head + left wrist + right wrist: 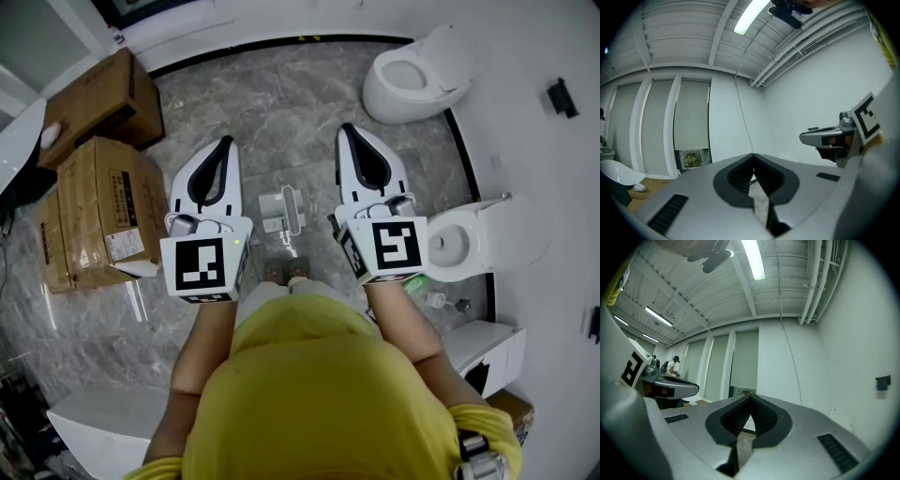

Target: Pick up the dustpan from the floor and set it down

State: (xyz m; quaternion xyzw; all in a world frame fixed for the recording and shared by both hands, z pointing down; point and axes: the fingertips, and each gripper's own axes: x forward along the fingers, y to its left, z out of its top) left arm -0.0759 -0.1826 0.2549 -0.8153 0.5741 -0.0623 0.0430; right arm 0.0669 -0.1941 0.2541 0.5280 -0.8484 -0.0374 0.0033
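Note:
A small white dustpan (284, 209) rests on the grey marble floor (272, 103), just ahead of my feet and between the two grippers. Both grippers are held level well above it, side by side, and neither touches it. My left gripper (225, 142) has its jaws closed tip to tip with nothing between them, as the left gripper view (753, 155) shows. My right gripper (346, 128) is likewise shut and empty, its tips meeting in the right gripper view (751, 397). Both gripper views look at white walls and ceiling; the dustpan is not in them.
Stacked cardboard boxes (98, 211) stand at the left, with another box (94, 105) behind them. A white toilet (412, 80) sits at the far right and a second one (483, 239) close by my right gripper. A white cabinet (98, 422) is at the near left.

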